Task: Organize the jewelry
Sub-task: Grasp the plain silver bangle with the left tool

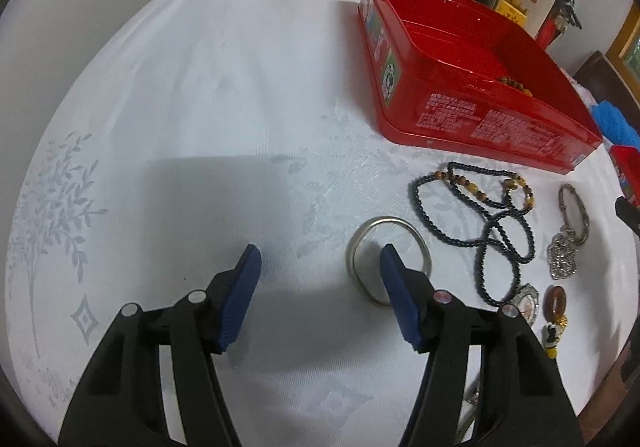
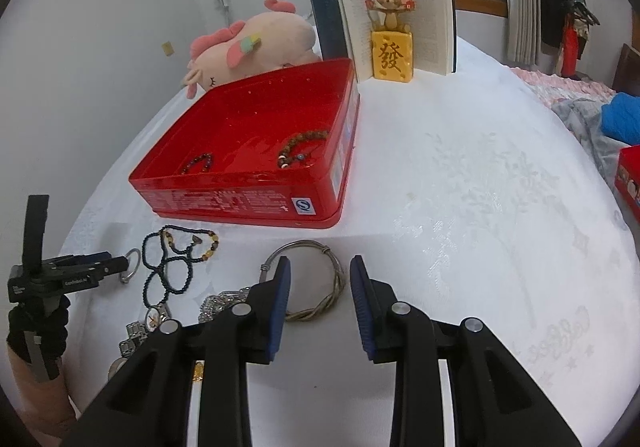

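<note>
**Jewelry spread in front of a red tin, both grippers empty**

The left gripper hangs over the white tablecloth with its jaws spread wide and nothing between them. Its right-hand blue pad overlaps a plain silver bangle in the view; whether it touches the bangle cannot be told.

The right gripper has its jaws parted more narrowly and also holds nothing. Behind them lies a twisted wire bangle, flat on the cloth.

The red tin stands open near the middle of the table. Inside it lie two beaded bracelets, well apart from each other.

Just in front of the tin a dark bead necklace lies in loops on the cloth. Beside it are a silver keyring with a pendant, a small watch and a brown ring charm.

A pink plush toy lies behind the tin, beside an open book standing upright.
</note>
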